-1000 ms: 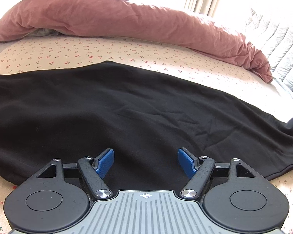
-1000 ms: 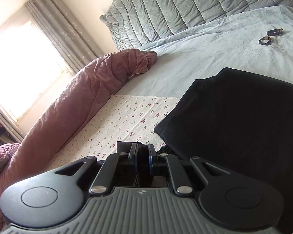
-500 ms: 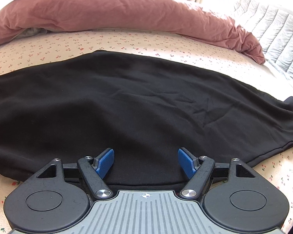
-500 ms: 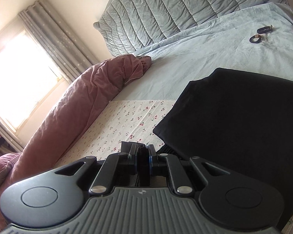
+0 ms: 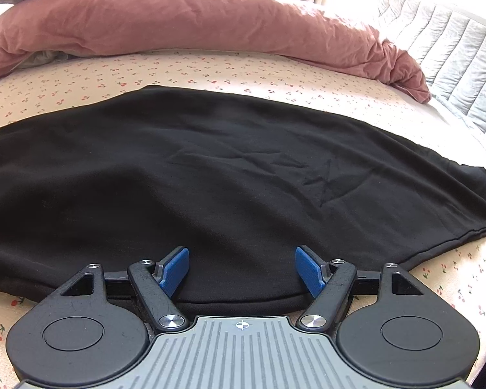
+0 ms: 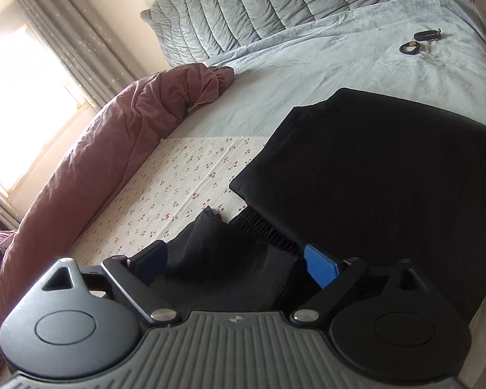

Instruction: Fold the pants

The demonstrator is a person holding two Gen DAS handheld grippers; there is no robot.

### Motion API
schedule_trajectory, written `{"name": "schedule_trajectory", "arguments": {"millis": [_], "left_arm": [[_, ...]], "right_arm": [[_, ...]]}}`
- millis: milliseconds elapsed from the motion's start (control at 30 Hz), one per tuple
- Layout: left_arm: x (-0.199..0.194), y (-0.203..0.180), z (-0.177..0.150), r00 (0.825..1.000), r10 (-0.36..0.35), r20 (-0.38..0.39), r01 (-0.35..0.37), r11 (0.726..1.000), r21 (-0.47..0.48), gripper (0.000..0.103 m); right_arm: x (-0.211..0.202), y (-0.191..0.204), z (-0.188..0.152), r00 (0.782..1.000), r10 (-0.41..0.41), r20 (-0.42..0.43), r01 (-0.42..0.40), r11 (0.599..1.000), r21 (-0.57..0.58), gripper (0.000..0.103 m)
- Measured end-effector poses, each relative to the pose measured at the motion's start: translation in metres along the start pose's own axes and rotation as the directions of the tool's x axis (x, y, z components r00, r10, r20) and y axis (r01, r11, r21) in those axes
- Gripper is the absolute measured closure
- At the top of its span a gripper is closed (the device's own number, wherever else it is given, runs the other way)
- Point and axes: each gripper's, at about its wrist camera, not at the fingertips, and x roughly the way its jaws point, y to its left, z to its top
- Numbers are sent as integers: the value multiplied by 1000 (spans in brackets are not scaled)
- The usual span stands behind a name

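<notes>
Your black pants lie flat on the cherry-print sheet, their long axis running side to side in front of your left gripper, whose blue pads stand apart over the near folded edge, gripping nothing. Your right gripper has just sprung its jaws wide; a dark bunched bit of the pants sits loose between them, no longer pinched (whether it is cuff or waistband, you cannot tell). That end is yours to take: the right hand is nearer it. The pink duvet lies well beyond, and the small dark bands on the grey-blue blanket stay well clear. Nothing blocks you.
</notes>
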Motion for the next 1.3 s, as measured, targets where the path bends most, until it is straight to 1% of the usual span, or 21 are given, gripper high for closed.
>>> {"name": "schedule_trajectory", "arguments": {"millis": [33, 67, 133, 167, 200, 233, 333, 400, 467, 567, 600, 633, 667, 700, 800, 900, 967, 1033, 1133, 1200, 1300], "left_arm": [[1, -1, -1, 1000, -2, 0, 2, 1000, 0, 30], [1, -3, -1, 1000, 1, -1, -1, 1000, 3, 30], [2, -7, -3, 1000, 12, 1, -12, 1000, 15, 30], [2, -9, -3, 1000, 15, 1, -15, 1000, 21, 30], [3, -11, -3, 1000, 17, 2, -17, 999, 27, 29], [3, -12, -4, 1000, 19, 2, -19, 999, 29, 29], [3, -14, -5, 1000, 13, 3, -13, 999, 36, 29], [3, -13, -6, 1000, 11, 3, -11, 999, 41, 29], [1, -11, -5, 1000, 4, 3, -5, 999, 37, 28], [-1, -4, -5, 1000, -22, 4, 22, 1000, -14, 28], [0, -3, -5, 1000, -29, 4, 29, 999, -22, 28], [0, -1, -5, 999, -43, 1, 43, 999, -29, 28], [1, 0, -5, 998, -65, -3, 65, 997, -40, 28], [1, 3, -5, 997, -83, -5, 83, 995, -50, 28], [1, 9, -4, 994, -113, -8, 112, 991, -77, 28], [0, 11, -3, 992, -129, -16, 127, 988, -86, 27], [-1, 14, -4, 989, -147, -16, 144, 985, -97, 26], [0, 16, -4, 983, -180, -18, 177, 978, -113, 21], [0, 17, -2, 983, -182, -19, 178, 978, -112, 21], [-2, 17, -1, 985, -171, -16, 168, 978, -126, 21], [-10, 24, 5, 982, -186, 18, 186, 969, -163, 21]], "right_arm": [[5, -2, -2, 999, 18, -46, -18, 1000, 8, 19], [8, -4, -3, 996, 42, -72, -40, 999, 26, 19], [12, -8, -4, 992, 86, -94, -79, 994, 77, 20], [15, -9, -5, 990, 91, -104, -81, 992, 93, 20], [19, -10, -6, 989, 88, -117, -75, 992, 105, 23], [23, -11, -8, 988, 77, -132, -61, 991, 120, 30], [26, -12, -10, 990, 91, -105, -73, 983, 167, 32], [31, -11, -13, 990, 84, -114, -66, 986, 154, 32], [31, -7, -16, 992, 71, -103, -57, 989, 139, 32], [29, 1, -20, 995, 43, -93, -34, 995, 99, 33], [29, 3, -21, 995, 40, -89, -32, 995, 95, 45], [29, 2, -20, 994, 52, -93, -43, 994, 98, 75], [31, 0, -20, 992, 67, -105, -55, 992, 110, 95], [31, -2, -20, 991, 76, -110, -62, 990, 125, 103], [20, 4, -17, 997, 66, -47, -63, 996, 66, 103], [9, 11, -16, 996, 85, 0, -85, 995, 44, 103], [11, 13, -16, 998, 70, -8, -69, 997, 43, 103], [17, 9, -16, 998, 51, -37, -48, 996, 72, 103], [16, 1, -15, 996, 76, -42, -70, 989, 132, 103], [13, 5, -15, 997, 71, -27, -68, 992, 102, 103], [4, 25, -15, 998, 52, 46, -52, 999, 5, 103]]}}
